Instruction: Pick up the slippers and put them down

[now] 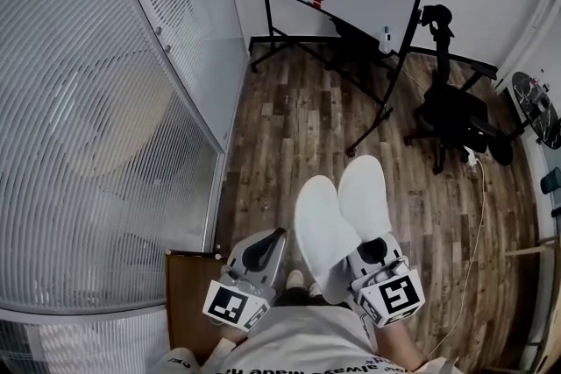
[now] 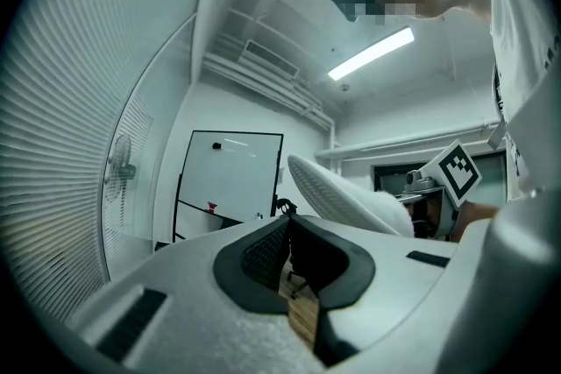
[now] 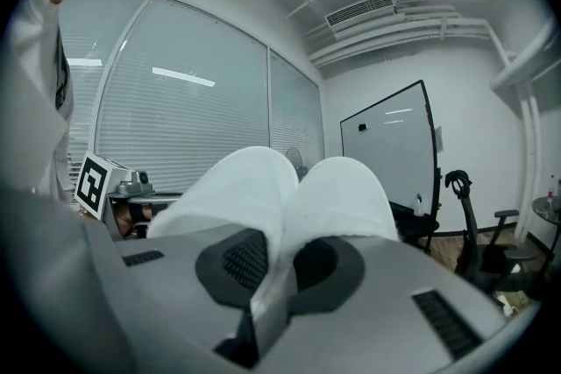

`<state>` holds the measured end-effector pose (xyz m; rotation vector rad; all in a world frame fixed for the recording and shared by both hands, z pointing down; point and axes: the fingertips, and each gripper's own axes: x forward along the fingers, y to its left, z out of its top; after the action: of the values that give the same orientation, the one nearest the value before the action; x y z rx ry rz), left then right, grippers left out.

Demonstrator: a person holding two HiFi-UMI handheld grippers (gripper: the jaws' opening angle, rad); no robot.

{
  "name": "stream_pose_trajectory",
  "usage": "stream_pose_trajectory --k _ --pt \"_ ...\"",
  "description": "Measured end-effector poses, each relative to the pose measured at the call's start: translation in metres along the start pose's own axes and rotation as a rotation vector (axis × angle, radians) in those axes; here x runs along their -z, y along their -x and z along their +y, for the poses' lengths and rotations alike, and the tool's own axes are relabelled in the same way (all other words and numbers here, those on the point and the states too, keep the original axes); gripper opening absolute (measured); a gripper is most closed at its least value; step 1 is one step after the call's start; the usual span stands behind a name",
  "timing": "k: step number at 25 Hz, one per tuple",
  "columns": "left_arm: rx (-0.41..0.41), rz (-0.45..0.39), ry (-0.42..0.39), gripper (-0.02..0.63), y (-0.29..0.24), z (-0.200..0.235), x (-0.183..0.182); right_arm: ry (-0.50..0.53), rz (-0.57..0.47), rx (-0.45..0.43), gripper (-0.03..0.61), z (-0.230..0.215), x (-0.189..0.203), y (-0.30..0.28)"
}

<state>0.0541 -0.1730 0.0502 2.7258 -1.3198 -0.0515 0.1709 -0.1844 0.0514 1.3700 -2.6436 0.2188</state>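
Right tongs clamped on the pair of white slippers, left tongs empty

The right gripper (image 3: 273, 263) pinches the slippers (image 3: 289, 197) at their heel end, and the toes jut forward past its jaws, above the wood floor (image 1: 298, 127). In the head view they lie side by side, overlapping. The left gripper (image 2: 287, 254) sits just beside them on the left, its jaws drawn together at the tips with nothing between them.
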Motion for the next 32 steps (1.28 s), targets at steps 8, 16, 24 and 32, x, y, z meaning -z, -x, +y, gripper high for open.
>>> stream_pose_trajectory --k 8,16,24,32 --pt "0.02 -0.004 -0.01 0.012 -0.009 0.005 -0.002 -0.001 0.002 0.024 0.035 -0.009 0.004 -0.01" --pt "0.018 0.01 0.001 0.012 -0.025 -0.002 0.004 0.019 0.033 0.025 0.035 -0.029 0.006 -0.01" --pt "0.007 0.084 0.041 0.012 -0.037 0.01 0.051 -0.017 0.121 0.023 0.034 -0.046 0.053 -0.026" --pt "0.025 0.169 0.072 0.012 -0.03 0.015 0.115 -0.039 0.21 0.013 0.032 -0.038 0.123 -0.039"
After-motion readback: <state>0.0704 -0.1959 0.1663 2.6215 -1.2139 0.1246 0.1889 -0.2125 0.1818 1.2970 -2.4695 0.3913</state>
